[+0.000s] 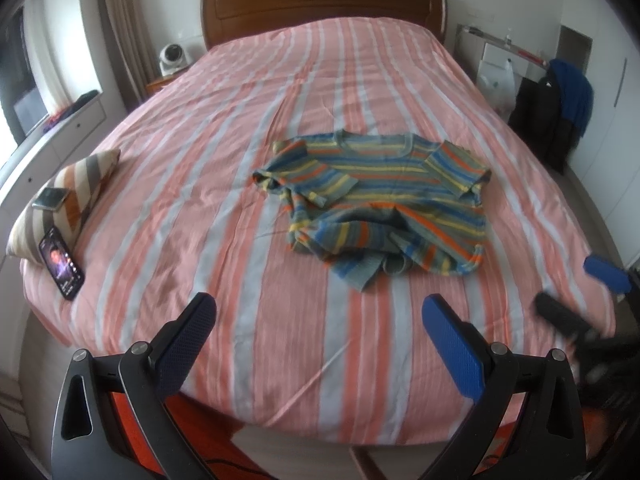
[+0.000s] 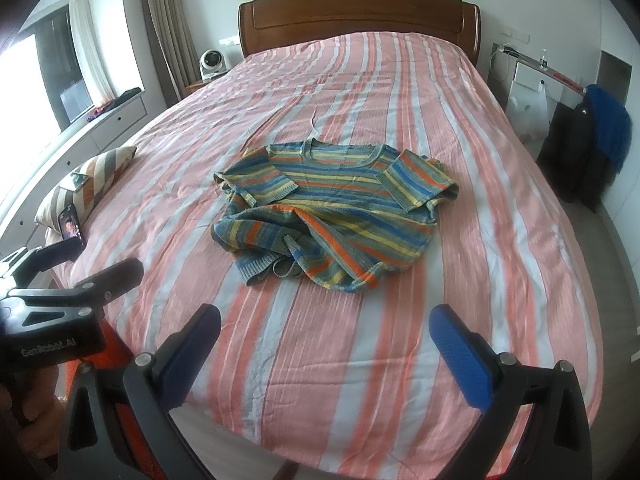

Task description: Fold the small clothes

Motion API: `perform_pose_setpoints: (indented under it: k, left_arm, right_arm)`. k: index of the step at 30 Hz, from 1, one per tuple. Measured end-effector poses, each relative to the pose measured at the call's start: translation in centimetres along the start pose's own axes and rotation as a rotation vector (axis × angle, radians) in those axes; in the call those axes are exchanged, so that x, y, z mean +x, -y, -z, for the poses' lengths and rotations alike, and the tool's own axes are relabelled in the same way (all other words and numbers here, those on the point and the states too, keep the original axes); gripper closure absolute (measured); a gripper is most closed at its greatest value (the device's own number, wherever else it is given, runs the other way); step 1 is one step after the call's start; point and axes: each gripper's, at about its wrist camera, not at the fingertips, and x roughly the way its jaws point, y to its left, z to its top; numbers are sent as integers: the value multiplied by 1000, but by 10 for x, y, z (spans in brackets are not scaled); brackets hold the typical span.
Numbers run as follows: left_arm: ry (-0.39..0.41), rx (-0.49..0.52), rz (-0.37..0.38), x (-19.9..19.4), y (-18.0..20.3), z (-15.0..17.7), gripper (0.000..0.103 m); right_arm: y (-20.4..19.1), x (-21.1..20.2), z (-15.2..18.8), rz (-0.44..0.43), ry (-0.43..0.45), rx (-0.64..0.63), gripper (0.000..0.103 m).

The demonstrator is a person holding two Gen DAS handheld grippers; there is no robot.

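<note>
Left wrist view, left to right: at left edge, a striped cushion [image 1: 72,192] bearing two phones; at centre, the small knitted T-shirt with blue, yellow and orange stripes [image 1: 376,204], rumpled at its near hem on the pink-and-white striped bedsheet [image 1: 200,152]. Your left gripper [image 1: 316,320] and right gripper [image 2: 324,328] both gape wide, empty. Smooth the bunched hem flat before you make any fold.
</note>
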Motion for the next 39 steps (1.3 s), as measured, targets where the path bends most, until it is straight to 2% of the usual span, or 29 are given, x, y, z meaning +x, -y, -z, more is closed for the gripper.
perform_pose_setpoints:
  k: [3, 6, 7, 8, 10, 11, 12, 13, 14, 15, 17, 18, 19, 20, 21, 22, 24, 26, 28, 31, 33, 34, 35, 36, 37, 38, 39]
  left_arm:
    - [7, -51, -15, 13, -28, 0, 0]
    - [-32, -137, 10, 50, -58, 13, 1]
    - [-75, -170, 64, 71, -64, 21, 1]
    - [-101, -180, 104, 84, -63, 26, 1]
    - [-167, -177, 213, 118, -52, 33, 5]
    - [-183, -166, 240, 132, -44, 33, 15]
    - [-196, -145, 256, 149, -34, 30, 22]
    - [-200, -130, 258, 160, -26, 28, 22]
    - [-202, -112, 261, 173, -19, 24, 22]
    - [-205, -99, 253, 188, -11, 20, 22]
    - [-185, -110, 206, 213, -3, 11, 23]
    - [-163, -112, 191, 217, -1, 8, 29]
    - [-136, -110, 170, 220, 2, 3, 40]
    - [-132, -113, 170, 220, 1, 1, 89]
    - [-152, -128, 198, 221, -3, -1, 100]
    - [-170, -158, 234, 217, -11, -2, 100]
    - [-168, -167, 298, 194, -36, 0, 100]
    - [-200, -153, 368, 166, -63, 9, 100]
    - [-233, -136, 402, 142, -84, 19, 100]
    - [-295, -79, 375, 127, -100, 38, 100]
    - [-333, -38, 327, 134, -98, 51, 96]
    - [-353, -24, 293, 141, -97, 61, 94]
    - [-358, -22, 274, 143, -97, 68, 92]
    - [-355, -29, 269, 144, -98, 72, 79]
    - [-347, -42, 277, 141, -103, 75, 70]
    - [-327, -64, 292, 139, -104, 75, 50]
    - [-304, -83, 300, 135, -108, 75, 36]
  right_arm:
    - [35, -6, -1, -48, 120, 107, 0]
    - [89, 12, 10, -30, 172, 234, 0]
    - [100, 23, 14, -32, 157, 255, 0]
    - [112, 43, 21, -46, 106, 275, 0]
    - [121, 89, 38, -138, -27, 302, 0]
    - [121, 108, 46, -196, -85, 328, 0]
    - [119, 121, 50, -253, -124, 356, 0]
    - [111, 140, 54, -364, -156, 396, 2]
    - [104, 150, 53, -424, -150, 410, 6]
    - [99, 158, 52, -455, -144, 416, 9]
    - [86, 185, 41, -481, -134, 444, 26]
    - [82, 196, 36, -499, -122, 465, 30]
    - [80, 206, 30, -509, -107, 482, 42]
    - [81, 215, 25, -476, -89, 485, 67]
    - [82, 218, 22, -429, -85, 486, 82]
    - [86, 215, 22, -408, -81, 505, 95]
    - [98, 193, 21, -471, -75, 523, 96]
    - [110, 153, 19, -519, -78, 456, 96]
    - [122, 117, 22, -542, -114, 403, 96]
    - [136, 92, 34, -512, -219, 328, 95]
    - [140, 92, 44, -437, -238, 291, 92]
    - [143, 101, 51, -381, -249, 266, 82]
    - [146, 111, 54, -339, -272, 254, 57]
    - [149, 114, 60, -311, -281, 252, 47]
    - [153, 114, 66, -285, -277, 257, 44]
    - [159, 114, 72, -294, -271, 273, 44]
    - [162, 113, 77, -317, -270, 296, 44]
